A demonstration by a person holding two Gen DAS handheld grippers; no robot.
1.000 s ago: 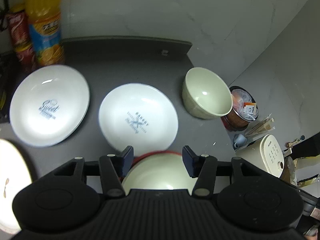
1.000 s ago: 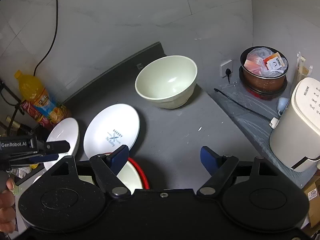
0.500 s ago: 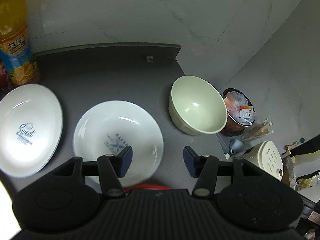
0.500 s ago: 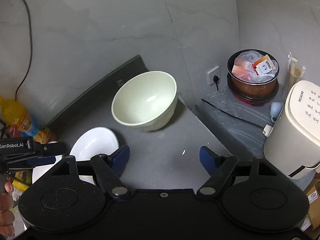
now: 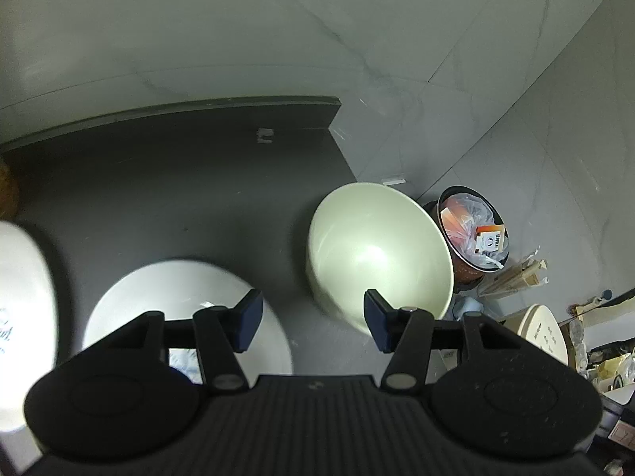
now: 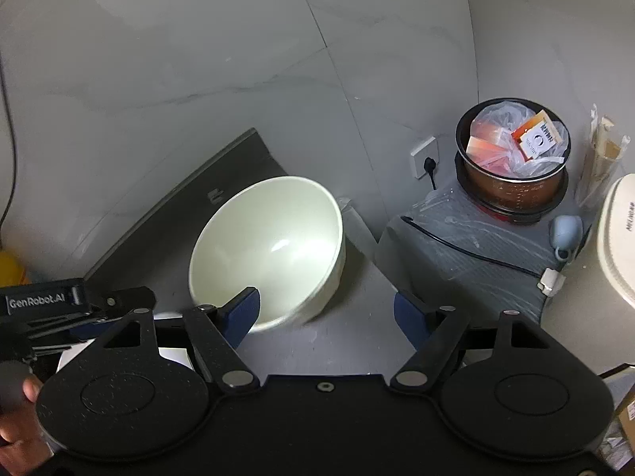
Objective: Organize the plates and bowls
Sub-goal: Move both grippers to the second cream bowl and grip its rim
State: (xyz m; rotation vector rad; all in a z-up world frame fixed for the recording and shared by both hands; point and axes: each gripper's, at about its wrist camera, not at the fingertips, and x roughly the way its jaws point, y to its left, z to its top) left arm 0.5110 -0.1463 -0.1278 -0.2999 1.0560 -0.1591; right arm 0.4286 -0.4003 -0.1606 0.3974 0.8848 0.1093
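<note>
Two hand-held claws hang over a dark grey table set against a pale marble-look wall. The left claw has its blue-tipped fingers spread apart with nothing between them, hanging above the gap between a white plate and a large cream bowl. The bowl sits upright near the table's right edge; the plate lies flat to its left, partly hidden by the claw's body, and a second white plate with blue lettering shows, blurred, at the far left edge of the frame. The right claw is likewise spread wide and empty, its left fingertip in front of the bowl's near rim; whether it touches cannot be told. In the right wrist view the left claw's body enters from the left, and a person's fingers show at the lower left corner. Beyond the table, on the floor, stand a round bin lined with a plastic bag and a white appliance.
</note>
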